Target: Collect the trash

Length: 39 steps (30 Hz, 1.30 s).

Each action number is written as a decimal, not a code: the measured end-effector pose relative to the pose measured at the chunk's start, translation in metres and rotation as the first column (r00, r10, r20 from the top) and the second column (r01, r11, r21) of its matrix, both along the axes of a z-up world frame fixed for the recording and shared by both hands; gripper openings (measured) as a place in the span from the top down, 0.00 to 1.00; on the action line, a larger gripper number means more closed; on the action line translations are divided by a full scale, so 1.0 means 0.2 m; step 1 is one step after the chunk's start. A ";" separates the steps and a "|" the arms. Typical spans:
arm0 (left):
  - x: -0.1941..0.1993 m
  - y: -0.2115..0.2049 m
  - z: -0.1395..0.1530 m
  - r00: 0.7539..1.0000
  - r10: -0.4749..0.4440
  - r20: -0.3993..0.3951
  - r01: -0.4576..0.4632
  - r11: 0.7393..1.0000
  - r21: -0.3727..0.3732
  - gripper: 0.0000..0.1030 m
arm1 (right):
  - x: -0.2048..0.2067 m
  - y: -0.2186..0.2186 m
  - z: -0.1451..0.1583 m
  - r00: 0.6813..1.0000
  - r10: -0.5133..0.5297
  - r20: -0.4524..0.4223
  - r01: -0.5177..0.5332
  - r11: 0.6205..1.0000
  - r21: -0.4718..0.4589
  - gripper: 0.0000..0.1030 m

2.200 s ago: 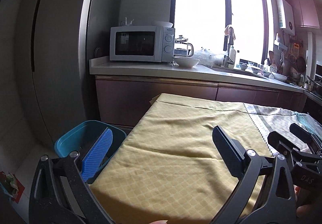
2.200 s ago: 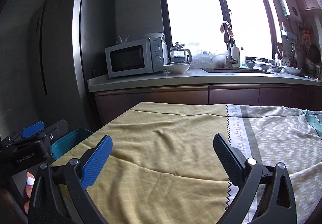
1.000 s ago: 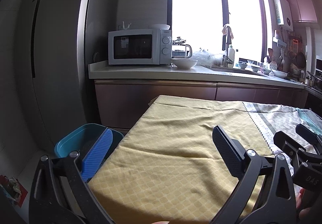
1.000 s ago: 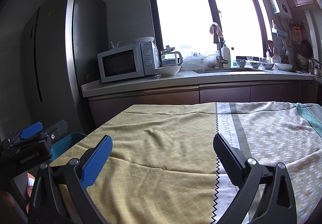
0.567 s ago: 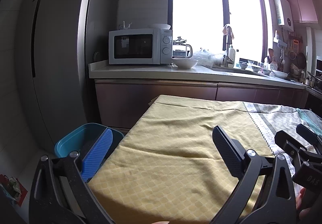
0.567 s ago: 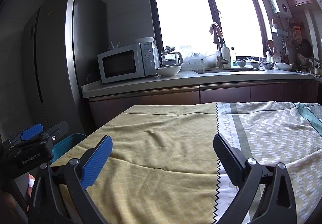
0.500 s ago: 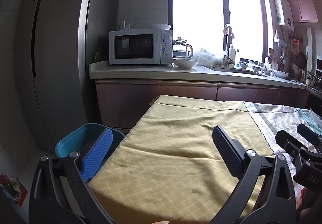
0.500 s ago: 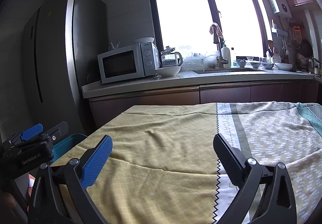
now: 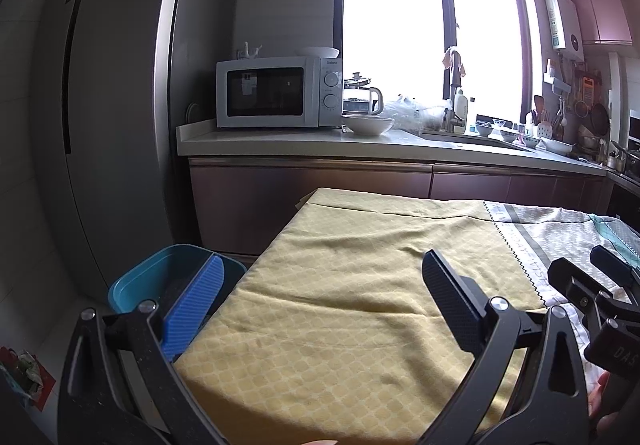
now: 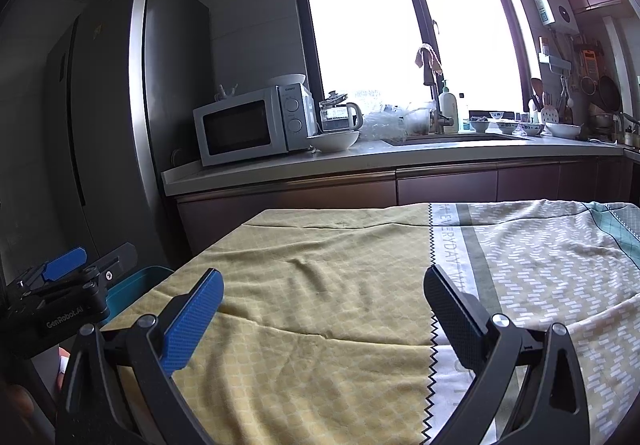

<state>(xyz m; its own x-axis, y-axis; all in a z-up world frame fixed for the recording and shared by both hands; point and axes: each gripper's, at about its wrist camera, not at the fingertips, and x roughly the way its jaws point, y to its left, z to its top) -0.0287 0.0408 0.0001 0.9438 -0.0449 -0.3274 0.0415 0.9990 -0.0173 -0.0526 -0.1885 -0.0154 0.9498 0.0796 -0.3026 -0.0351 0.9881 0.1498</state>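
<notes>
A teal bin stands on the floor at the table's left edge, and its rim shows in the right wrist view. My left gripper is open and empty over the near left part of the yellow cloth on the table. My right gripper is open and empty over the middle of the cloth. I see no trash on the cloth. A red wrapper lies on the floor at the far left.
A tall grey fridge stands to the left. A counter at the back holds a microwave, a kettle, a white bowl and a sink with dishes. The right gripper's body shows in the left wrist view.
Both views have shifted only slightly; the right gripper drifted a little rightward earlier. Both grippers stay open and empty.
</notes>
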 end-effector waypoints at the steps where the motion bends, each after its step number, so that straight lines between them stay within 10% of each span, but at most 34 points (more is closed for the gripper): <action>1: 0.00 0.00 0.00 1.000 0.000 0.000 0.000 1.000 0.001 0.05 | 0.00 0.00 0.00 1.000 0.000 0.001 0.000 1.000 0.001 0.06; 39: 0.02 0.01 -0.01 1.000 -0.001 -0.008 0.001 1.000 -0.003 0.05 | 0.00 -0.01 0.00 1.000 -0.004 -0.001 0.004 1.000 0.005 0.06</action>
